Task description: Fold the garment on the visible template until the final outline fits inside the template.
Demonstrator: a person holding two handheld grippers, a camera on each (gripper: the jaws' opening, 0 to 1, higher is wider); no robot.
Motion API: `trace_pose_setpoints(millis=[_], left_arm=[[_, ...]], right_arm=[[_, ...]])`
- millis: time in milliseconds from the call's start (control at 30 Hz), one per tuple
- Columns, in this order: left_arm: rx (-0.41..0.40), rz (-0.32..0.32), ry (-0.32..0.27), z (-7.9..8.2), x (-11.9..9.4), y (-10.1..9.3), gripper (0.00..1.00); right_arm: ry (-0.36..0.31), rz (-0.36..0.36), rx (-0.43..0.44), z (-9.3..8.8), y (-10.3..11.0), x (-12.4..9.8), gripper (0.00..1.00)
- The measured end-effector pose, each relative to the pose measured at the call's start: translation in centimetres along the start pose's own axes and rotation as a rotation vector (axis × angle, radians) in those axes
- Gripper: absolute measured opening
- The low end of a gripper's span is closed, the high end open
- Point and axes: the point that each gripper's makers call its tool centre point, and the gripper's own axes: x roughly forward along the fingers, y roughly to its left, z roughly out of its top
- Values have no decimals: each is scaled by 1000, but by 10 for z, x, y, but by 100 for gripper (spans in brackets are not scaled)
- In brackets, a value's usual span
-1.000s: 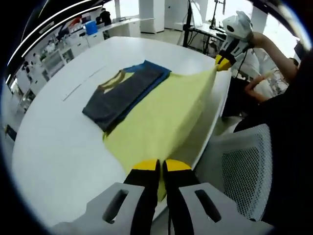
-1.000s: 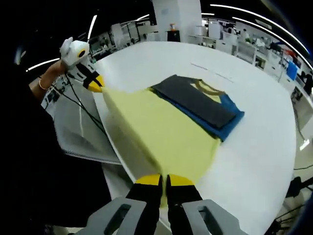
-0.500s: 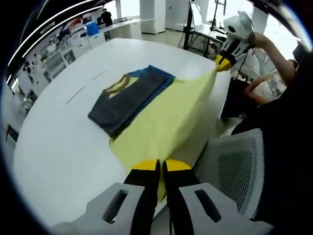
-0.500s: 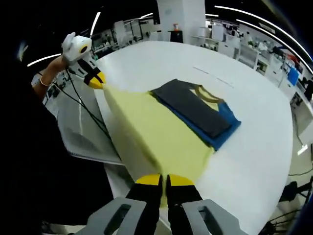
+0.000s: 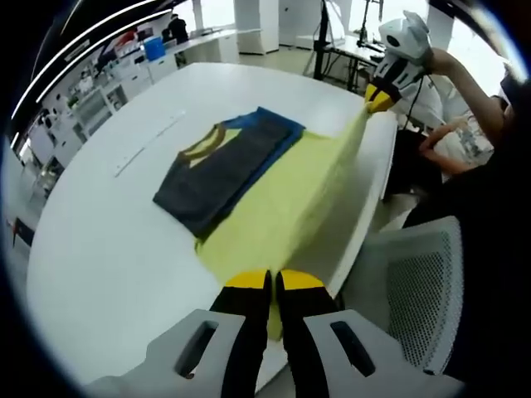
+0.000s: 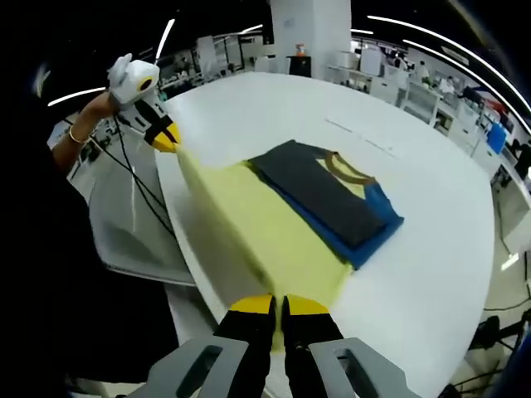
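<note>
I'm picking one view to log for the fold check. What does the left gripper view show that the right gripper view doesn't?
Left gripper view alone: a white mesh chair beside the table, and a blue bin on a far counter.

Right gripper view alone: black cables hanging past the table edge.

Both share the white table, the yellow garment stretched taut between the two grippers, the folded dark grey and blue part lying flat, and each view's own gripper, left and right, shut on a yellow corner.

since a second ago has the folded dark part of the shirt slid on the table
Cannot tell. The dark folded part sits nearer the white table's near edge, but both views have shifted. The yellow cloth reaches less far over the table.
</note>
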Motion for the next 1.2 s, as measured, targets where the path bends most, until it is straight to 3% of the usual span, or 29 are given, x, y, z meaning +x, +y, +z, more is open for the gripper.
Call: trace_pose_setpoints(millis=[300,800,967,1200], left_arm=[[11,41,-28,17,3,23,1],[3,175,-126,45,6,69,1],[25,222,-132,53,8,82,1],[48,277,-170,71,8,100,1]], right_arm=[[-22,-43,-33,19,-24,5,0],[-104,-128,-30,59,-65,10,0],[-133,-171,-42,75,-78,12,0],[-135,-219,-41,85,-95,14,0]])
